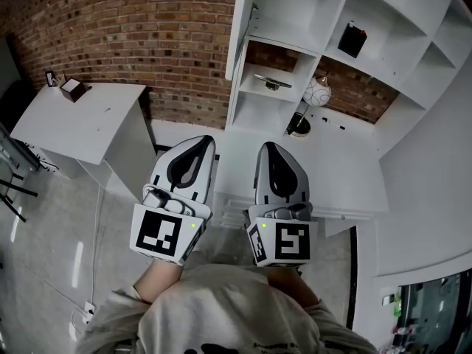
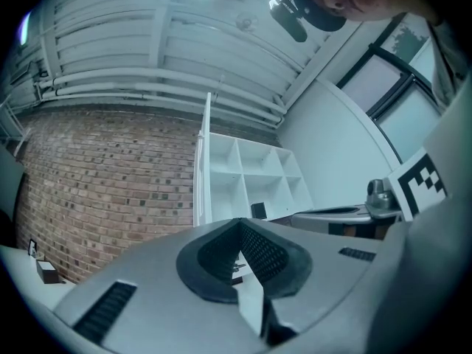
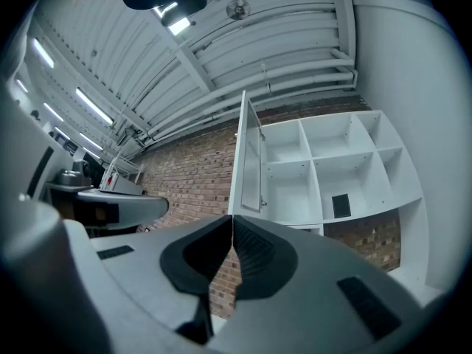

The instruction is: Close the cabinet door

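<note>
A white cabinet (image 1: 346, 9) of open compartments stands against the brick wall. Its door (image 1: 240, 28) is swung open on the left side and shows edge-on; the same door appears in the left gripper view (image 2: 203, 168) and in the right gripper view (image 3: 248, 161). My left gripper (image 1: 206, 140) and right gripper (image 1: 266, 147) are held side by side in front of the person's chest, well short of the door. Both are shut with nothing between the jaws, as the left gripper (image 2: 240, 221) and right gripper (image 3: 231, 217) show in their own views.
A black box (image 1: 352, 40) sits in one compartment, a metal piece (image 1: 273, 82) on a lower shelf, and a white ball (image 1: 317, 91) by a white counter (image 1: 346, 179). A white desk (image 1: 81, 124) with a small box (image 1: 71, 88) stands at left.
</note>
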{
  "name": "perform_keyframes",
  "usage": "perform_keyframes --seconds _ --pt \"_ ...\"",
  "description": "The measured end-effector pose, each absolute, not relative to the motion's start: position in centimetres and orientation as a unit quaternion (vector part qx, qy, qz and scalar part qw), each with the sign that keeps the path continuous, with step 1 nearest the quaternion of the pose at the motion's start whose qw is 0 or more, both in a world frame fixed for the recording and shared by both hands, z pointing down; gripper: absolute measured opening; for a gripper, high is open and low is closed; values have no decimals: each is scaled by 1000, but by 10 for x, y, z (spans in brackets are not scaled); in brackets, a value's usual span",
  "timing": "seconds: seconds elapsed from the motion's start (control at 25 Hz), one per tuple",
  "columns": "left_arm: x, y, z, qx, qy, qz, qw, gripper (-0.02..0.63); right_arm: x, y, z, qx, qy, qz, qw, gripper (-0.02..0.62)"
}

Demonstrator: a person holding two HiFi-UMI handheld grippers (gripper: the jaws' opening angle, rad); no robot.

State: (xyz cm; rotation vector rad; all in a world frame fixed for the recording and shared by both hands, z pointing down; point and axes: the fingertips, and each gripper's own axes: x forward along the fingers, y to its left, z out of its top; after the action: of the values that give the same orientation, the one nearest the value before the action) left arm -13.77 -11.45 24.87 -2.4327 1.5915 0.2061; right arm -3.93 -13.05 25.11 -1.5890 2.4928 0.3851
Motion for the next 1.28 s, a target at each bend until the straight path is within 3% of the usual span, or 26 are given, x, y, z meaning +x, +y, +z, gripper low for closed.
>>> perform_keyframes --seconds 1.28 --pt "-168 -278 182 -867 469 78 151 6 -93 -275 182 -569 798 181 82 20"
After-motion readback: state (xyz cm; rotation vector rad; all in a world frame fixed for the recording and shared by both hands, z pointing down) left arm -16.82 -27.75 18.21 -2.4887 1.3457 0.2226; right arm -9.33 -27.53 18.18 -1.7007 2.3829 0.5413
